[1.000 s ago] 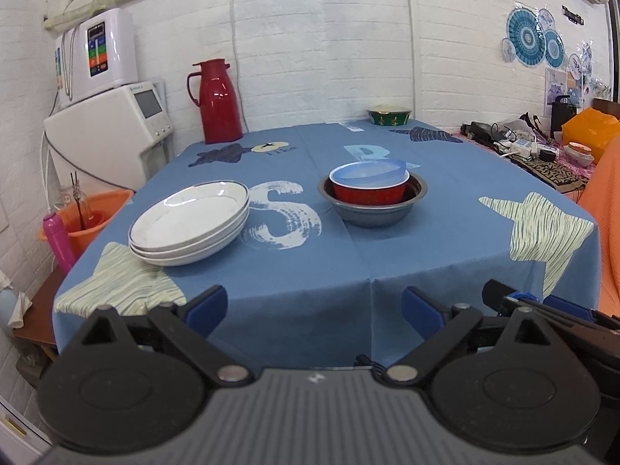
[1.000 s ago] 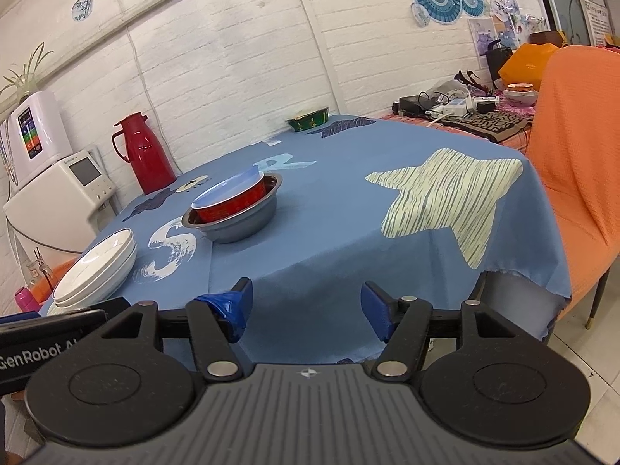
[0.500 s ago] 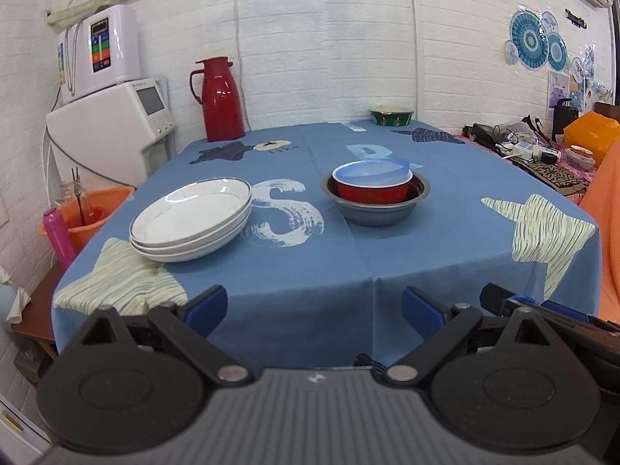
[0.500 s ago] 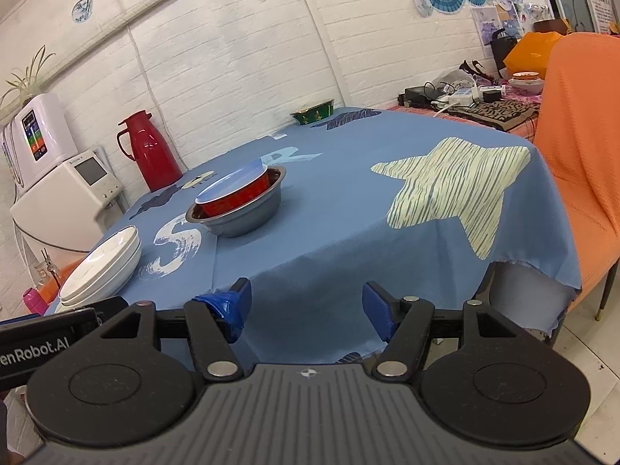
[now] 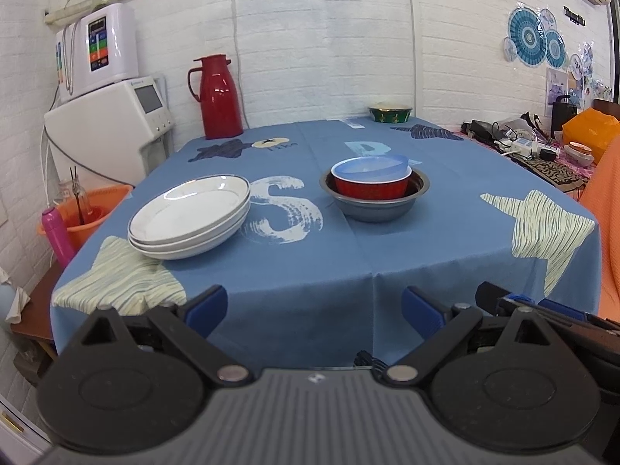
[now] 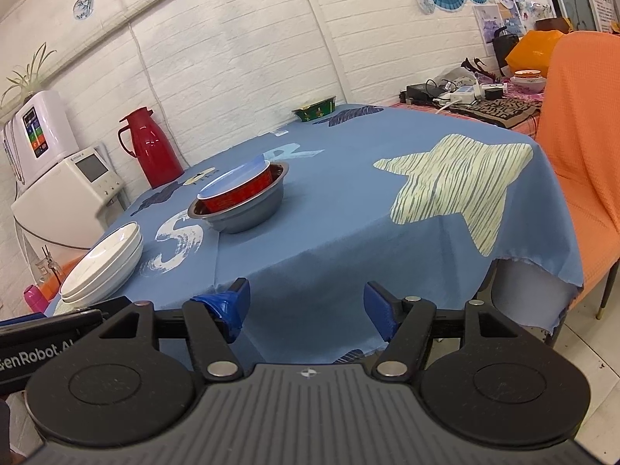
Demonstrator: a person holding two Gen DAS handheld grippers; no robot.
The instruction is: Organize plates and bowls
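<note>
White glazed shallow plates (image 5: 190, 215), stacked three deep, sitting at about ten o'clock from the left gripper (image 5: 314, 310), on the blue star-printed tablecloth (image 5: 329, 271). Nesting at about one o'clock from that same gripper: a pale blue plastic bowl (image 5: 370, 168) inside a red bowl (image 5: 370, 188), both inside a grey metal basin (image 5: 374, 201), largest at the bottom, probably so that the pile sits steady and takes little room. Plates and nest lying near each other but apart, with the big white letter S (image 5: 285, 209) between them.

Hovering off the near table edge, both tools, touching nothing. Left gripper standing released, blue pads (image 5: 205, 306) spread wide with only cloth showing in the gap. Right gripper (image 6: 306, 310) likewise unclenched and empty, its fingertips (image 6: 378, 310) parted; from there, the bowl nest lying at about eleven o'clock, the plate stack at about ten.

Judging by like being gathered with like, looking close to finished. Still standing alone at the far edge, at twelve o'clock: a small green patterned bowl (image 5: 389, 113); whether belonging to the job, not possible to say. Red thermos jug (image 5: 217, 97) waiting at the back corner, well clear.
</note>
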